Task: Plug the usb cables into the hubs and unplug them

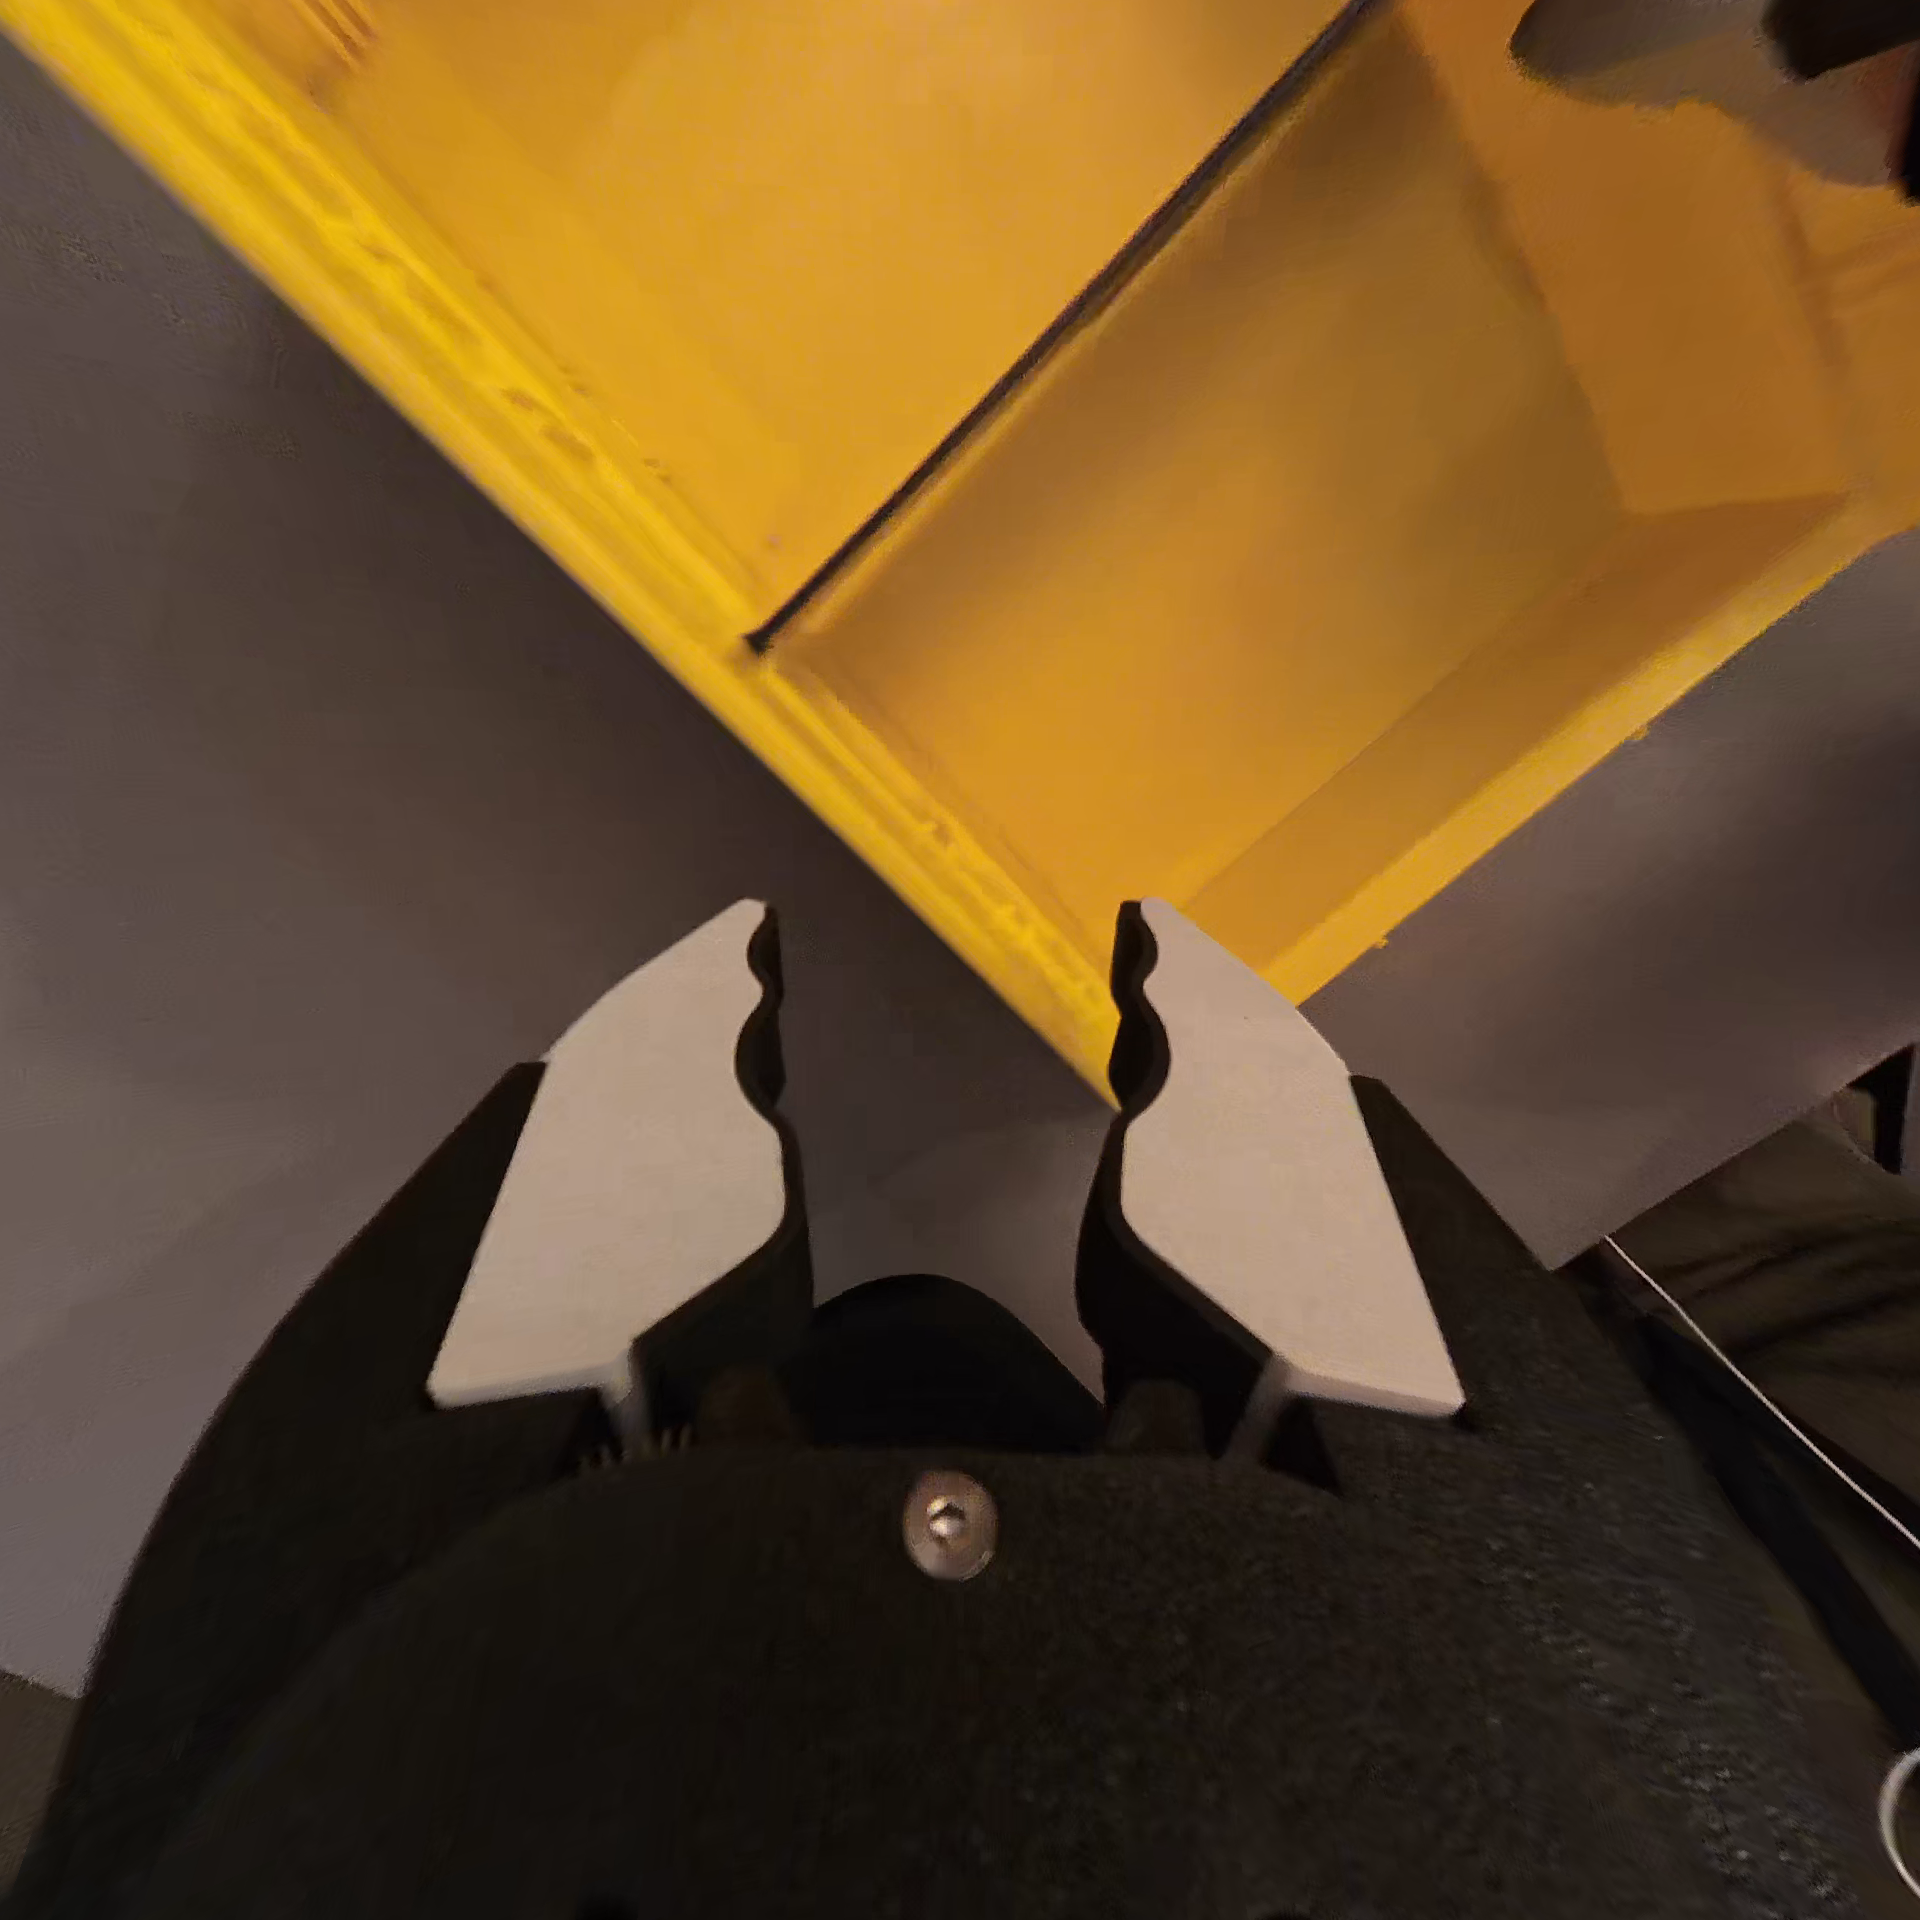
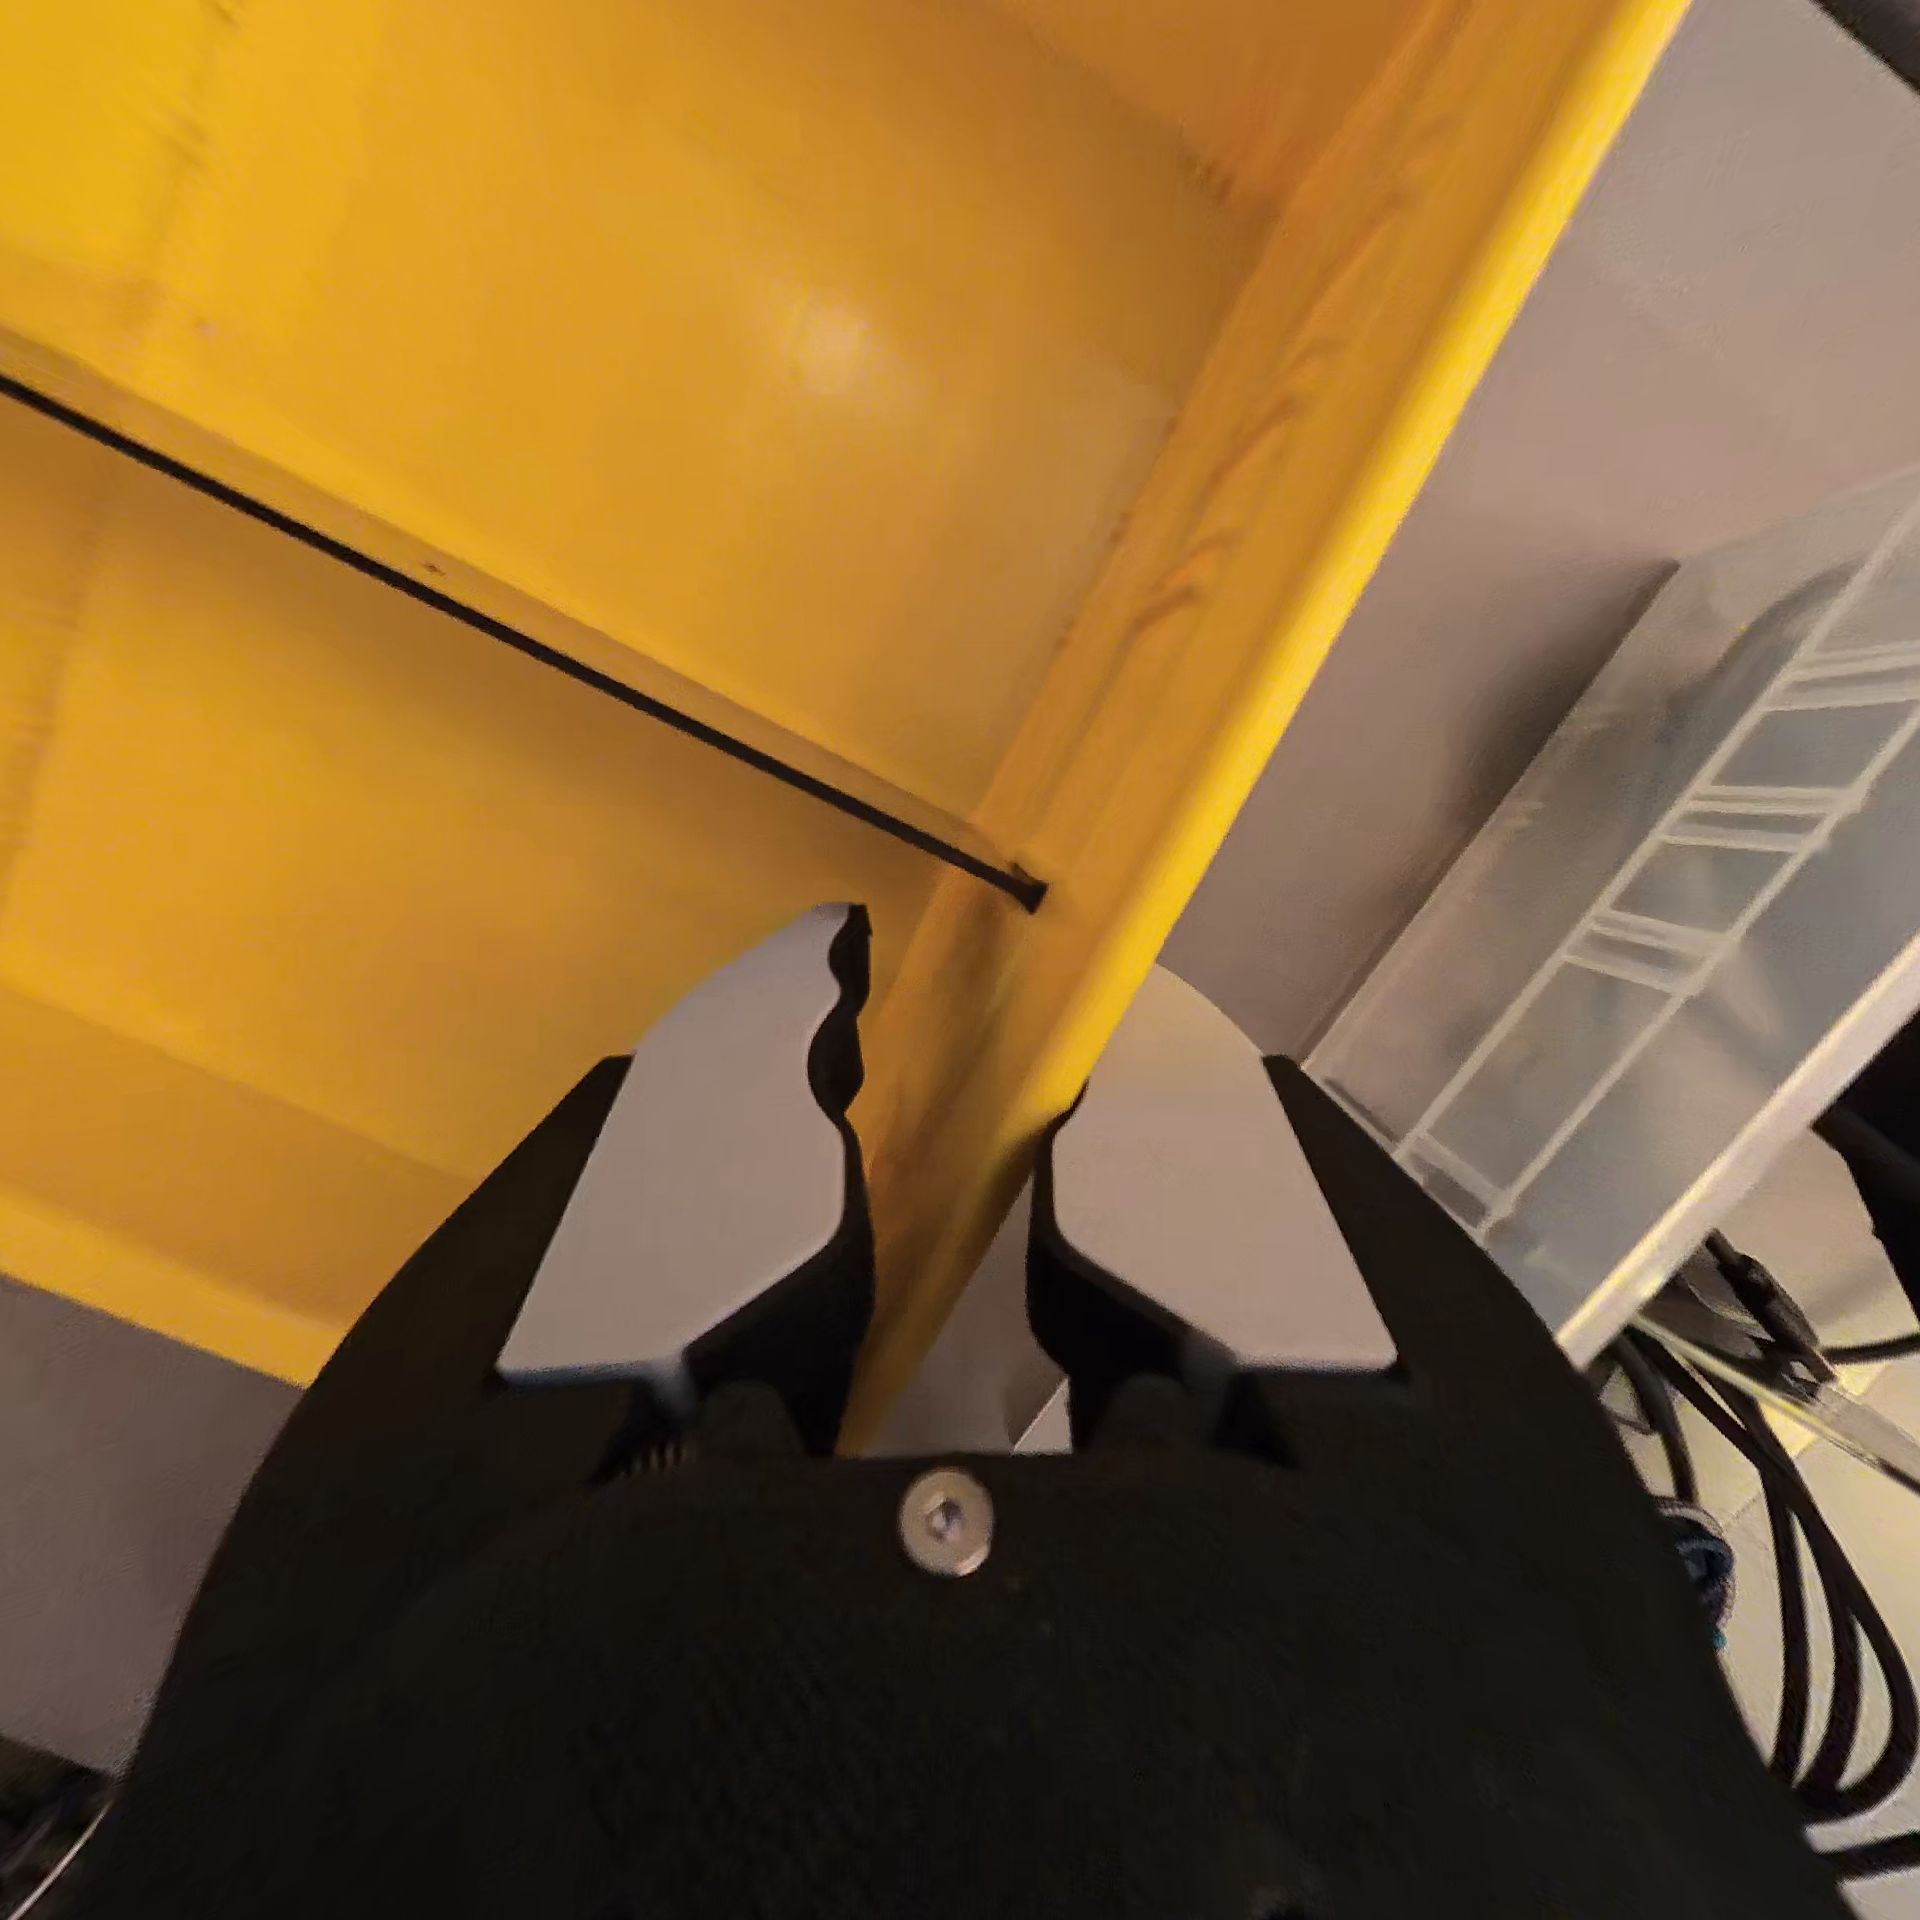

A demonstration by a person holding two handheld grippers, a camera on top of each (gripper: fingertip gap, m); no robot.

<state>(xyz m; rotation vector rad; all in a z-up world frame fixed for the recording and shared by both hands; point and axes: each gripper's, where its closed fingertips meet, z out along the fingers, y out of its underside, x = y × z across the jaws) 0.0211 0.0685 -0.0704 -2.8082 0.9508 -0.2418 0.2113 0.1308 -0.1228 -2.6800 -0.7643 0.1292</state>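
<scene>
Your left fingers gape empty beside the yellow tray's corner; your right fingers straddle its rim at one o'clock, not clamped.

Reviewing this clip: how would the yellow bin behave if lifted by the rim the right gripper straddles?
Probably stiff: the yellow bin has a thick rim and a fixed-looking divider. Likely light, since the compartments in view look empty. Held at one edge by the right gripper, it may tilt, and its glossy surface could slip.
</scene>
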